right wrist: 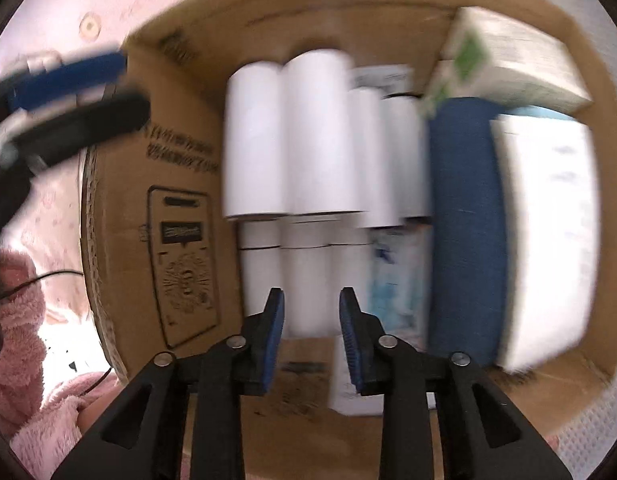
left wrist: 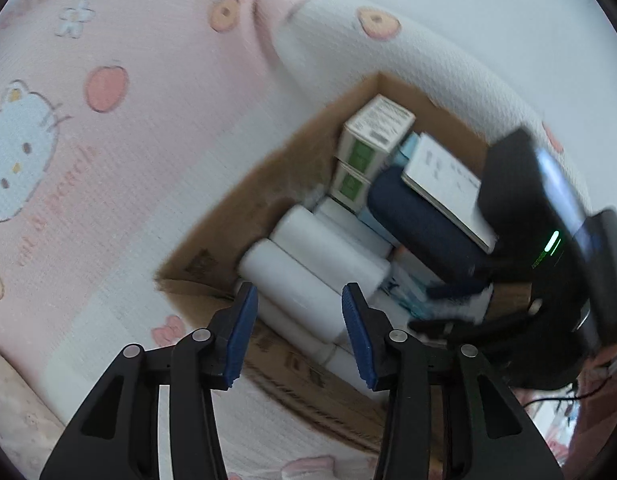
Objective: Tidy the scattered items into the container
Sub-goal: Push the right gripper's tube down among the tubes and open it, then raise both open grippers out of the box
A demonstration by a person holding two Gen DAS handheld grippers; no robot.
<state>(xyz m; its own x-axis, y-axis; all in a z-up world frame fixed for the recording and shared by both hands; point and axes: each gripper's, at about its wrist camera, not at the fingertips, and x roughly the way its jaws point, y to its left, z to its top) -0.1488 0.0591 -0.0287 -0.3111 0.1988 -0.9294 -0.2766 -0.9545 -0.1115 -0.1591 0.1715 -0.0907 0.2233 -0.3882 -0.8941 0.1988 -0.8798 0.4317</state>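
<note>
1. The cardboard box point(right wrist: 120, 208) is being kept on a patterned bedspread point(left wrist: 156, 92); white rolls point(right wrist: 320, 132), a dark blue roll point(right wrist: 464, 220), green-and-white cartons point(left wrist: 372, 136) and a white booklet point(left wrist: 448, 188) are already being held inside it.
2. The right gripper point(right wrist: 311, 312) is being held over the rolls, jaws slightly apart, nothing clamped.
3. The left gripper point(left wrist: 298, 304) is being held at the box's near corner, jaws apart and empty.
4. Risk: the stacked rolls are likely being left loose; a jaw brushing them could set them rolling.
5. Risk: both grippers are being worked close together over the box, so a collision is judged possible.
6. Risk: the box wall could be snagged and dragged across the soft bedspread.
</note>
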